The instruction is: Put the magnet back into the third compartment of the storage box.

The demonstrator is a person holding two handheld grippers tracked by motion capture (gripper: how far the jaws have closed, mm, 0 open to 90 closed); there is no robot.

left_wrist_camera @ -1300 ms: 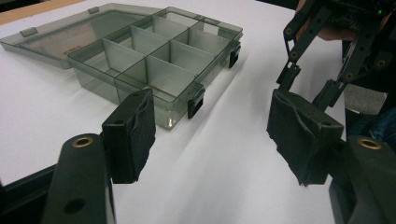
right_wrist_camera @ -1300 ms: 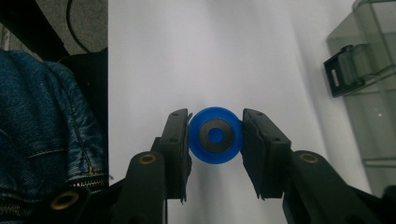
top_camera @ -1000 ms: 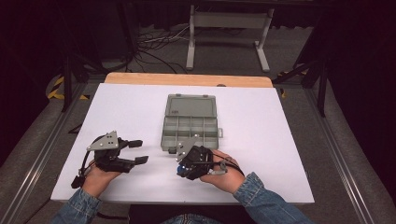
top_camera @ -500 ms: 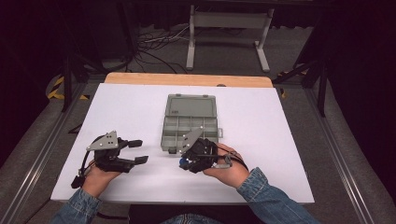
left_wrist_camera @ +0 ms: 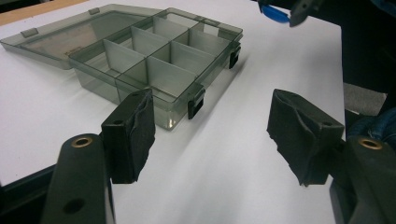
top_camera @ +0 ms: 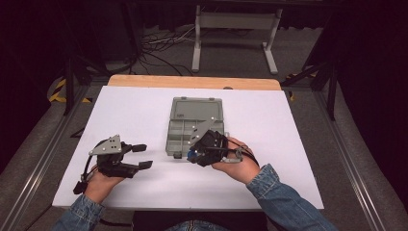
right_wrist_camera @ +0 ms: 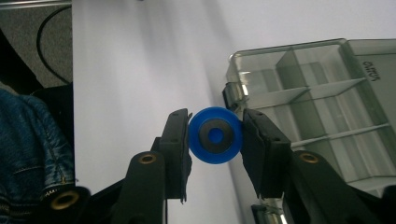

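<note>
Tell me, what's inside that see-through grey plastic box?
The see-through grey plastic box has bare compartments as far as its dividers show. The right tool, holding a round blue disc, covers its near corner in the high view.

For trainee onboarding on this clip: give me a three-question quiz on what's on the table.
1. True or false: the box stands open.
2. What does the right gripper hold? A) blue disc B) red screw C) nothing
3. The left gripper is ____, with nothing between its pads.

Key: 1 true, with the lid laid flat behind. 2 A, the blue disc, pinched by its rim above the white table. 3 open.
</note>
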